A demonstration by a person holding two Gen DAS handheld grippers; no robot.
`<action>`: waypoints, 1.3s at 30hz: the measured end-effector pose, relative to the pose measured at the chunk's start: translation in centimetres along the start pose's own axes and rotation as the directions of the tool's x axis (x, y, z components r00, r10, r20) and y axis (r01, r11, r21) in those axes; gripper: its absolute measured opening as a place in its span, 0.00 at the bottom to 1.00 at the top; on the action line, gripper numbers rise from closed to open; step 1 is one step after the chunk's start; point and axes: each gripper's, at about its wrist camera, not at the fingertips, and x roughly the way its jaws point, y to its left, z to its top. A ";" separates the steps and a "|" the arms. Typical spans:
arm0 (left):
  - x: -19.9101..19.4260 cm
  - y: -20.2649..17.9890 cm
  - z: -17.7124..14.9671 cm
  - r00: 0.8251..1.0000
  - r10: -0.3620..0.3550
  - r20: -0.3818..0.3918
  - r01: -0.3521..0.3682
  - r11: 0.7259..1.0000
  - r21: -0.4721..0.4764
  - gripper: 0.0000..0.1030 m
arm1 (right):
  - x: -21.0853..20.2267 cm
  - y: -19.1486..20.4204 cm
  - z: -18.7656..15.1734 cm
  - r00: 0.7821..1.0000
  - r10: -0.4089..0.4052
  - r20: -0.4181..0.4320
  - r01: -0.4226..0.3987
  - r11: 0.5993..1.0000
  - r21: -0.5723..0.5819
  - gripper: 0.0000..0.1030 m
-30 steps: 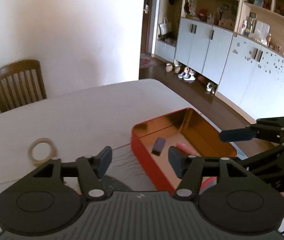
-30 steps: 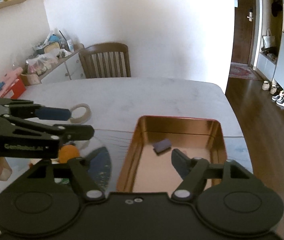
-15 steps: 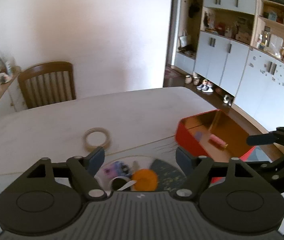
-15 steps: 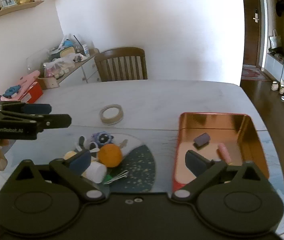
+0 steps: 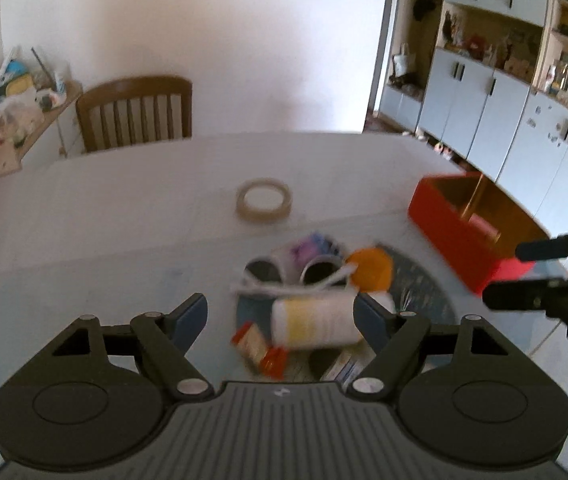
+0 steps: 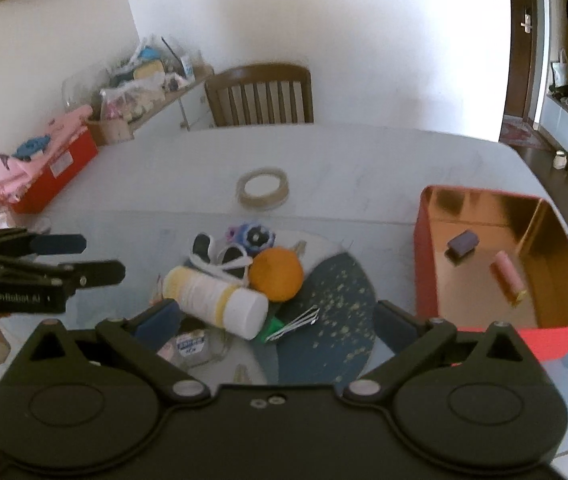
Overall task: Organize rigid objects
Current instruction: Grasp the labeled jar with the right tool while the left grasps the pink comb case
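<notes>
Pile: white bottle (image 6: pixel 215 300) on its side, orange ball (image 6: pixel 277 274) touching it, small odds and ends around, all on a round mat (image 6: pixel 324 320) mid-tabletop (image 6: pixel 364 160)
Red tin (image 6: pixel 424 264): right of the pile, open, a dark block (image 6: pixel 462 242) and a pink tube (image 6: pixel 507 278) lying inside, apart
Tape roll (image 6: pixel 262 189): alone, beyond the pile
Left gripper (image 5: pixel 281 318): jaws just opened up, nothing gripped, bottle seen between them
Right gripper (image 6: pixel 273 322): jaws just spread wide, empty, over the pile
</notes>
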 end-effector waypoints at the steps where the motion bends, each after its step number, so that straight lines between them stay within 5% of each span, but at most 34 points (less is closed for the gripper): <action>1: 0.1 0.3 -0.7 1.000 0.001 -0.006 -0.001 1.000 0.000 0.78 | 0.3 0.4 -0.1 1.000 0.003 -0.007 -0.003 1.000 -0.003 0.99; 13: 2.9 -0.6 -6.8 0.993 0.036 -0.114 -0.025 0.995 0.099 0.78 | 4.9 4.2 -1.1 0.988 0.043 -0.151 -0.059 0.993 -0.100 0.85; 30: 4.7 -1.6 -8.2 0.991 0.034 -0.130 -0.026 0.998 0.061 0.76 | 9.1 6.2 -1.8 0.966 0.056 -0.252 -0.092 0.987 -0.134 0.53; 39: 4.3 -2.0 -8.3 0.993 0.062 -0.101 -0.057 0.997 0.051 0.49 | 10.0 7.1 -1.7 0.966 0.055 -0.252 -0.098 0.982 -0.159 0.41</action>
